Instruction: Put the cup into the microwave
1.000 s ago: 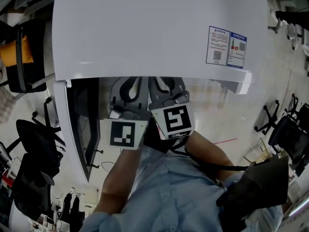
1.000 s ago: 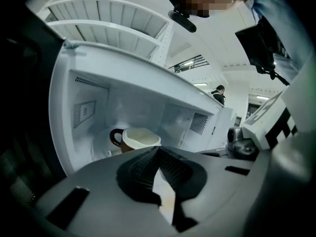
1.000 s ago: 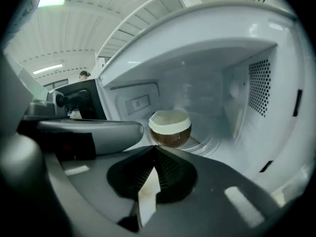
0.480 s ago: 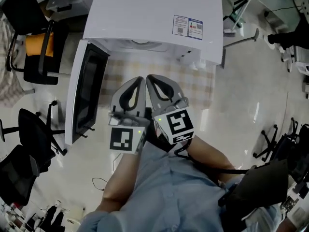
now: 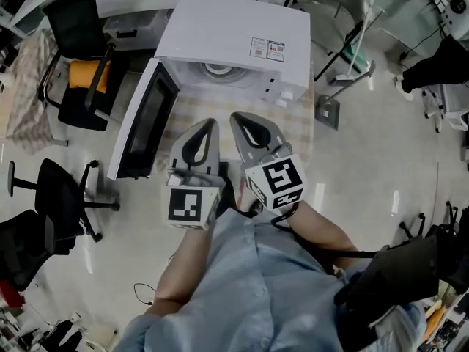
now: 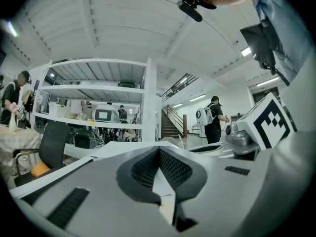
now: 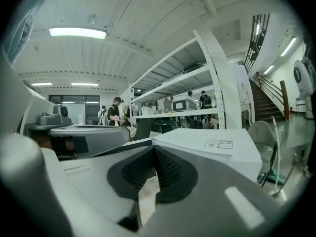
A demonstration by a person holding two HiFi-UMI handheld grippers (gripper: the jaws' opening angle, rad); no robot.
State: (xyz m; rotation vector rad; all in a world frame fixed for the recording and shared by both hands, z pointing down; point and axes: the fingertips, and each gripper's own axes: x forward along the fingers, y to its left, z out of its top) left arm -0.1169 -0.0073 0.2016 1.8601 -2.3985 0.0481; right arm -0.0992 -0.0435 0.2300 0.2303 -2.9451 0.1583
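Smooth white casing with a faint sheen covers the microwave (image 5: pixel 234 31), its door (image 5: pixel 146 119) faced in dark glossy glass, two small paper labels (image 5: pixel 266 48) stuck on top. Beneath it lies a pale checked cloth (image 5: pixel 297 127), matt and woven-looking. The left gripper (image 5: pixel 212 122) and right gripper (image 5: pixel 235 116) wear matt grey plastic shells; the pads (image 6: pixel 173 168) inside are black and finely ribbed, like rubber. The marker cube (image 5: pixel 275 182) is smooth white with crisp black print. The person's shirt (image 5: pixel 249 284) is soft light-blue cloth. The pale floor (image 5: pixel 366 160) is polished and throws back the ceiling lights. The shelving (image 7: pixel 197 78) looks like white-painted metal.
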